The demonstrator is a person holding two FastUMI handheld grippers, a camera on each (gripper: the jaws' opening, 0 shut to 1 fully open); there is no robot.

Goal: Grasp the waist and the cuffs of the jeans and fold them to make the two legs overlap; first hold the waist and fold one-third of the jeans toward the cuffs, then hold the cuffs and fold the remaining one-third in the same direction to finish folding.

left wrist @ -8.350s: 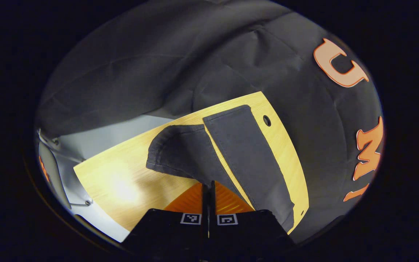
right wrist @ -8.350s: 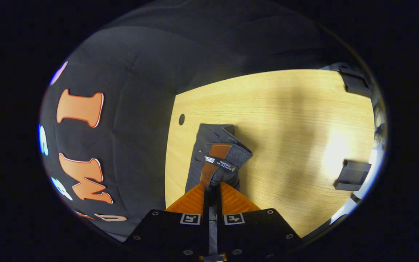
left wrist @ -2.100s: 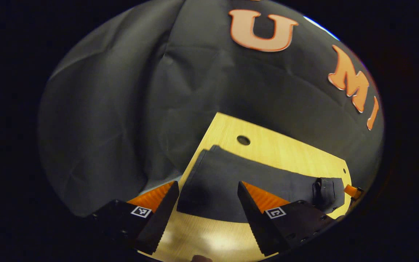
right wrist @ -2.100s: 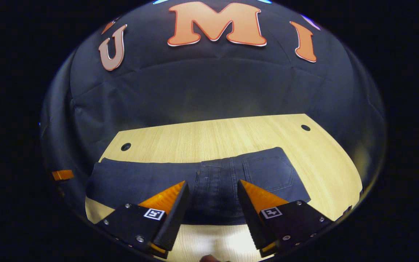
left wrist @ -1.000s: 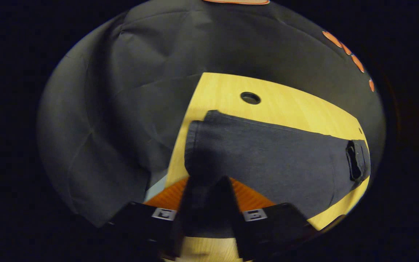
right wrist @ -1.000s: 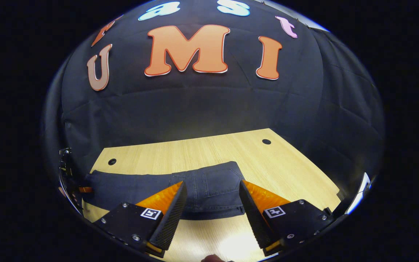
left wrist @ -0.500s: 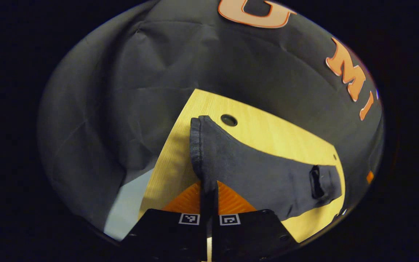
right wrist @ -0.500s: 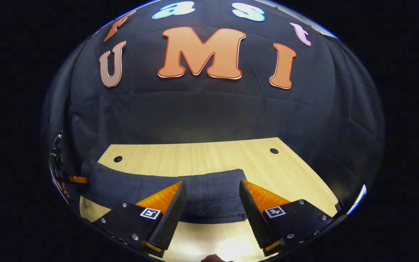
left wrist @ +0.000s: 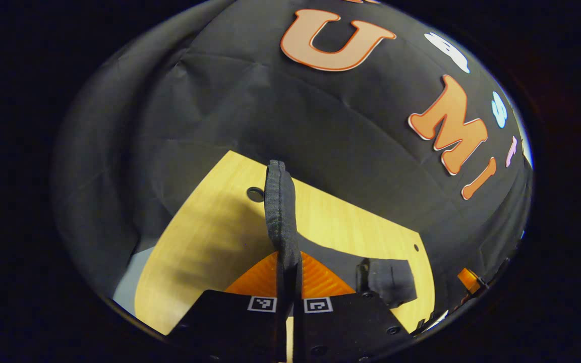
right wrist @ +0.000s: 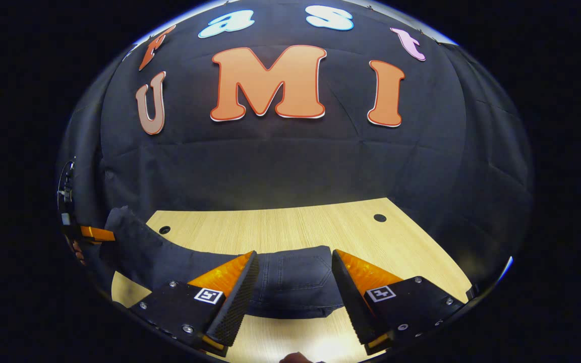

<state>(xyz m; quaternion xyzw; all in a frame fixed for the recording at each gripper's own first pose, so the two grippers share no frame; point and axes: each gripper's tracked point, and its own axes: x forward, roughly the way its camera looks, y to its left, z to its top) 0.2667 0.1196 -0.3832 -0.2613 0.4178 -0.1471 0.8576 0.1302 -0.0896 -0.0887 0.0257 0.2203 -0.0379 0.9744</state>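
You are on the last fold: your left gripper (left wrist: 288, 282) pinches the cuffs (left wrist: 280, 212) and lifts them at 12 o'clock in the left gripper view. Your right gripper (right wrist: 294, 292), fingers spread, hovers over the folded waist (right wrist: 293, 282). Next, carry the cuffs over that part of the jeans (right wrist: 179, 262), laying them flat.

The jeans (right wrist: 290, 282) run partly hidden behind the right hand-held gripper (right wrist: 293, 295).

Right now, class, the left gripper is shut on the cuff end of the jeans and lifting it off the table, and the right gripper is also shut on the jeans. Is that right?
Not quite. The right gripper is open: in the right gripper view its fingers stand apart over the folded jeans. The left gripper is indeed shut on the cuff end, raised off the table.
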